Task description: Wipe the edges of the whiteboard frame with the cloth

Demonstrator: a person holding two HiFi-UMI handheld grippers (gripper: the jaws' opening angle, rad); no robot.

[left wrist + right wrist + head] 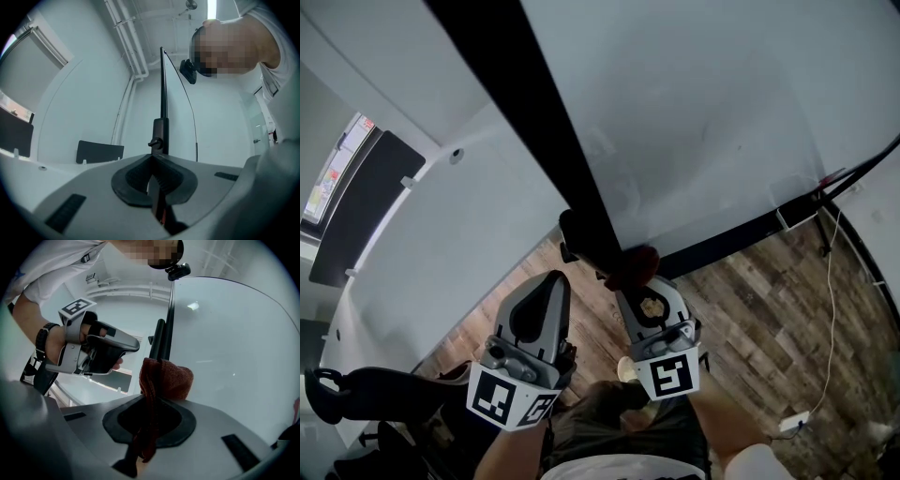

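Right gripper view shows the right gripper (153,399) clamped tight on a rust-red cloth (168,376). The bunched fold sticks out past the jaw tips and presses against the black whiteboard frame (168,319), which runs up and away from it. The left gripper (153,161) has its jaws drawn together with nothing between them. It points along the same black strip, near a dark bracket (158,138) with a small knob on the frame. From the head view, the two tools sit side by side low on the board, the right one at the frame and the left one just to its left. The white board surface (703,112) spreads out to the right of the frame. Below is a wood-plank floor (750,300), with a thin white cable (832,309) trailing across it.
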